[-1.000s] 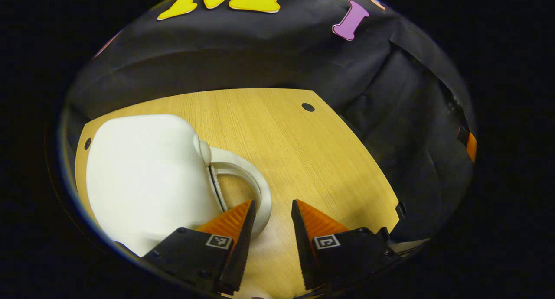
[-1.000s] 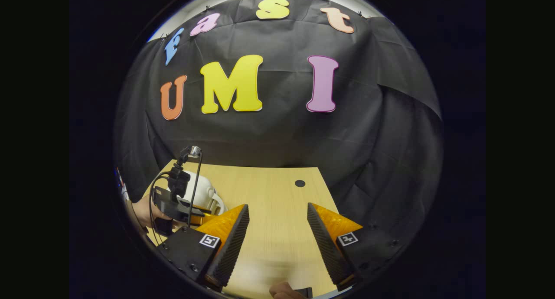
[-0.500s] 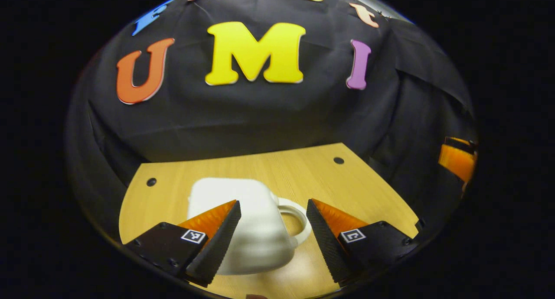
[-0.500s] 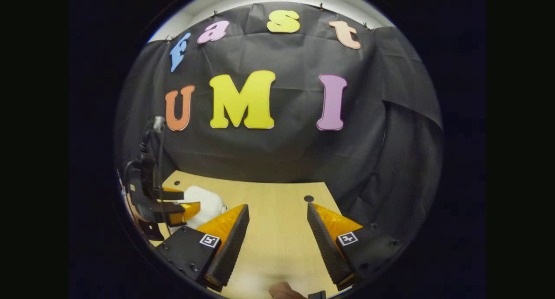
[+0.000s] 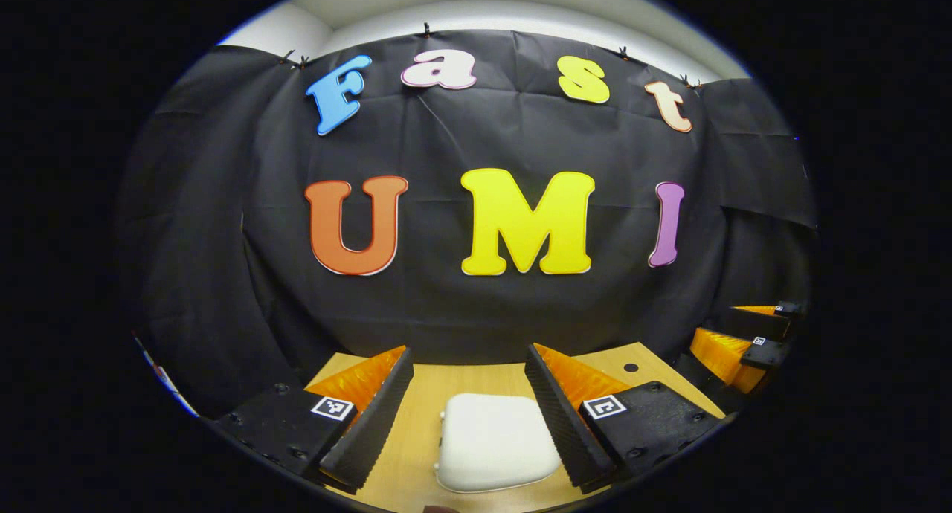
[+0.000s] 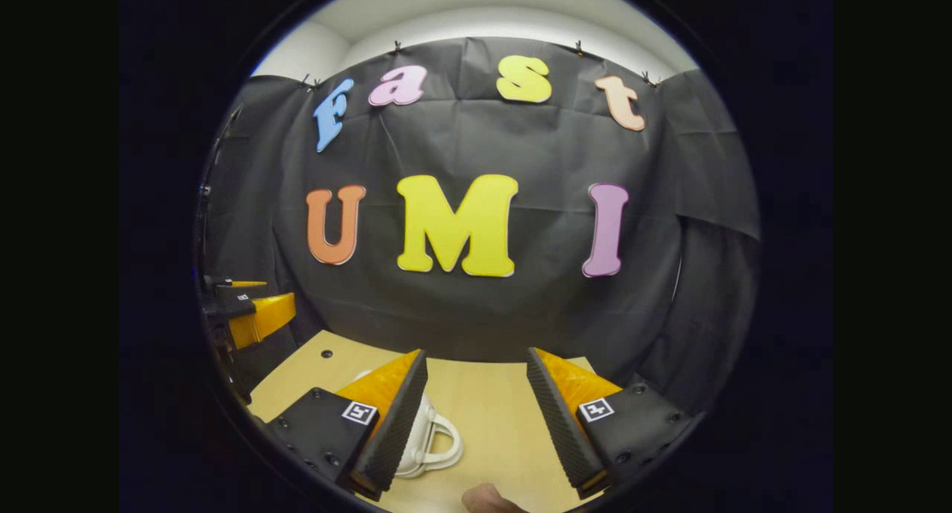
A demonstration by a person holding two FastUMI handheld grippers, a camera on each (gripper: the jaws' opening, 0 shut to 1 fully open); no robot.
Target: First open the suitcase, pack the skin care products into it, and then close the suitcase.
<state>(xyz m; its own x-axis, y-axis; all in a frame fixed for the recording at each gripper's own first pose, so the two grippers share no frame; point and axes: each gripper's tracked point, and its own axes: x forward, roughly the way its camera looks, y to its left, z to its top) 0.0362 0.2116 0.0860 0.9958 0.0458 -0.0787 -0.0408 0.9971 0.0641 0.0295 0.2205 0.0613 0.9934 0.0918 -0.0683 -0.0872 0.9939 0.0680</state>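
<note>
In the left gripper view, the left claw (image 5: 469, 394) was seen open and empty, raised well back from the white suitcase (image 5: 494, 439), which lay closed on the worktop (image 5: 424, 439) between the fingers' lines of sight; a second earlier this claw had been close at the suitcase handle, so it was judged that the closing was done and the task was at its end. In the right gripper view, the right claw (image 6: 476, 401) was also seen open and empty above the worktop, the suitcase handle (image 6: 439, 442) was seen behind its left finger, and the left claw (image 6: 256, 312), earlier low beside the suitcase, was now lifted at the left edge.
</note>
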